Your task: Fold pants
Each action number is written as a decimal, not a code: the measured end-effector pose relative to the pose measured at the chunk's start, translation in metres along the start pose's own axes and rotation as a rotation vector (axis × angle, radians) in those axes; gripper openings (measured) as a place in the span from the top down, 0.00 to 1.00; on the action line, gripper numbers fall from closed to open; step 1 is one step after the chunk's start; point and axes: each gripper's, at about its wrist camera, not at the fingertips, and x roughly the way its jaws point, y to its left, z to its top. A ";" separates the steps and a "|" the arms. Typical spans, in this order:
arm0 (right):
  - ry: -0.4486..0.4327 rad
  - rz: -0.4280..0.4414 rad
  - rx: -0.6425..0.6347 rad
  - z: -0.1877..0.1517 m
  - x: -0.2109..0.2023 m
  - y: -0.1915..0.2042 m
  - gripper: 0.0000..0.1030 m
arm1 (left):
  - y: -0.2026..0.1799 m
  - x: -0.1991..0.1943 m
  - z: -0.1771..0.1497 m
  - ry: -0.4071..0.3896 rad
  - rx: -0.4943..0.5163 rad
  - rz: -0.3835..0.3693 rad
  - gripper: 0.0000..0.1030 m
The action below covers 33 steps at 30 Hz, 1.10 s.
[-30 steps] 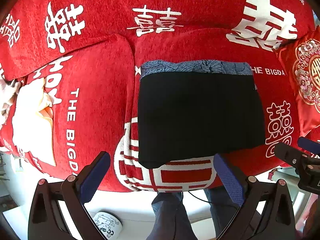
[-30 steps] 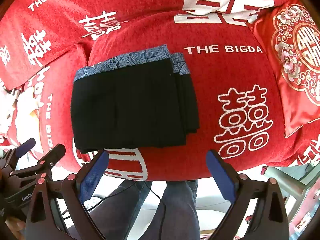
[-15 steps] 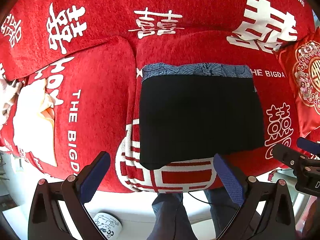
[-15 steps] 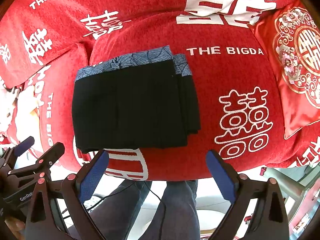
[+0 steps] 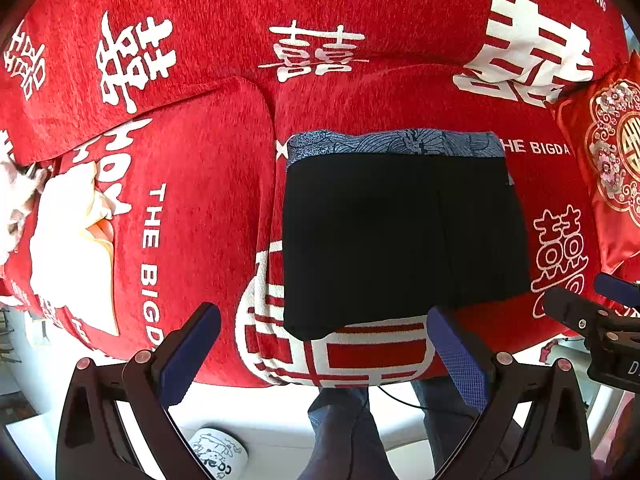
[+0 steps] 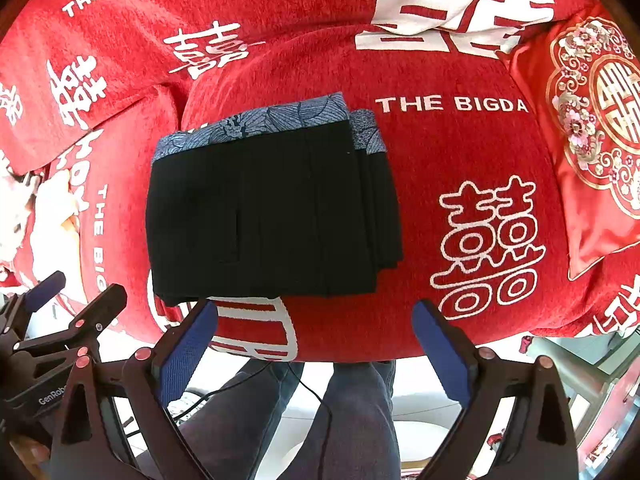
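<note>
The black pants (image 5: 400, 236) lie folded into a flat rectangle on a red sofa seat (image 5: 208, 208), with a blue patterned waistband along the far edge. They also show in the right wrist view (image 6: 272, 212), stacked in layers at the right side. My left gripper (image 5: 324, 344) is open and empty, just in front of the pants' near edge. My right gripper (image 6: 316, 340) is open and empty, off the sofa's front edge, apart from the pants. Each gripper shows in the other's view, the right gripper (image 5: 592, 312) and the left gripper (image 6: 68, 300).
A white and cream cloth (image 5: 68, 240) lies on the left seat cushion. A red embroidered pillow (image 6: 592, 120) sits at the right. A person's legs in dark jeans (image 6: 360, 412) and a printed mug (image 5: 216, 452) are below the sofa's front edge.
Both grippers have drawn back slightly from the sofa; the pants sit a little lower in view. The pants have not moved and both grippers stay open.
</note>
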 end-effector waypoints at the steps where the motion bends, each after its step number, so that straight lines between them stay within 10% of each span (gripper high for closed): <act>1: 0.000 0.000 -0.001 0.000 0.000 0.000 0.05 | 0.000 0.000 0.000 0.000 0.001 0.000 0.00; 33: 0.000 -0.003 -0.034 0.001 -0.001 0.007 0.05 | -0.001 -0.006 0.000 -0.026 0.003 -0.006 0.00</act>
